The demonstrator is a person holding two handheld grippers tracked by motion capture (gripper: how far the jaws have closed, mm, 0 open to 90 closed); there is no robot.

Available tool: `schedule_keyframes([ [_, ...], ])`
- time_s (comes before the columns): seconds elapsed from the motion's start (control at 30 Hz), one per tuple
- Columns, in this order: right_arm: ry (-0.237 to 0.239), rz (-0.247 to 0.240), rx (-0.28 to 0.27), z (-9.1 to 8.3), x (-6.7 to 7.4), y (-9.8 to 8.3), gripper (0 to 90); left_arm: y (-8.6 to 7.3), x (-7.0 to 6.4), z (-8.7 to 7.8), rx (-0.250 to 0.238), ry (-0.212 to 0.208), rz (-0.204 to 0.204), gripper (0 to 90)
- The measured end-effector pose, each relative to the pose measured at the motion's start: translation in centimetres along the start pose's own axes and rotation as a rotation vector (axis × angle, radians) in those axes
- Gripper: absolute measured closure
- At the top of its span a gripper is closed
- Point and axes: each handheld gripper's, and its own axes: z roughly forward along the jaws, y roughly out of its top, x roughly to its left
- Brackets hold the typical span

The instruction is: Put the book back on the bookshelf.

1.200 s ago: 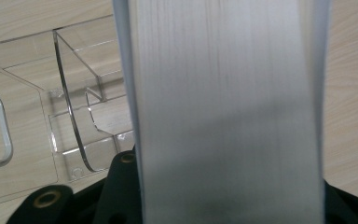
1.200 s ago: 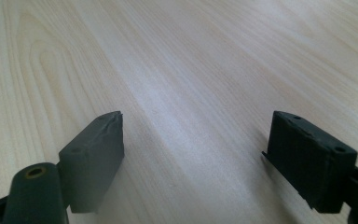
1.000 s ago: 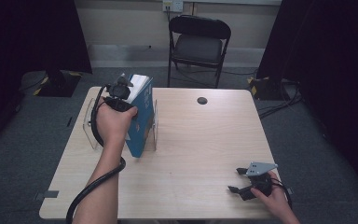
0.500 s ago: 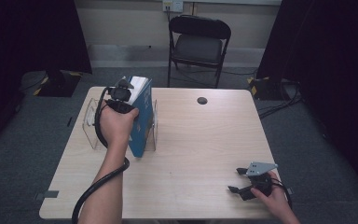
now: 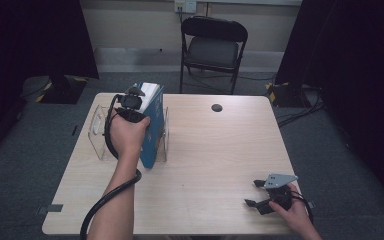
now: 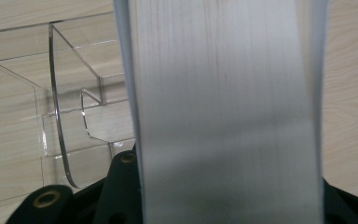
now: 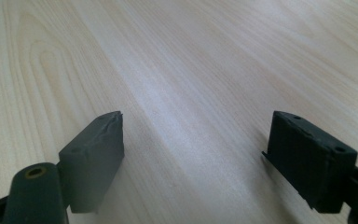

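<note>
The blue book [image 5: 152, 125] stands upright on the left part of the table [image 5: 215, 165], within the clear acrylic stand [image 5: 100, 132], its white page edge [image 6: 223, 112] facing the left gripper's camera. The left gripper [image 5: 132, 102] grasps the book at its top, jaws clamped on either side. The right gripper [image 5: 260, 192] rests near the table's front right corner, well apart from the book, jaws spread with nothing between them.

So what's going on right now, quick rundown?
Left gripper shut on blue book, standing in clear rack. Right gripper open, idle on table. Nothing in the way.
</note>
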Motion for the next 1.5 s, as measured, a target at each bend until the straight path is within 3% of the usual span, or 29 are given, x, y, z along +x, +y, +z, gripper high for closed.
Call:
schedule_keyframes([
  [0.6, 0.000, 0.000, 0.000, 0.0, 0.0, 0.0, 18.2, 0.6, -0.8, 0.4, 0.010, 0.027, 0.019, 61.8],
  [1.13, -0.001, 0.001, 0.000, 0.0, 0.0, 0.0, 18.2, 0.8, -1.2, 0.6, -0.022, 0.041, 0.033, 61.0],
  [1.5, -0.001, 0.001, 0.000, 0.0, 0.0, 0.0, 18.1, 0.6, -0.9, 0.5, -0.052, 0.035, 0.012, 60.3],
])
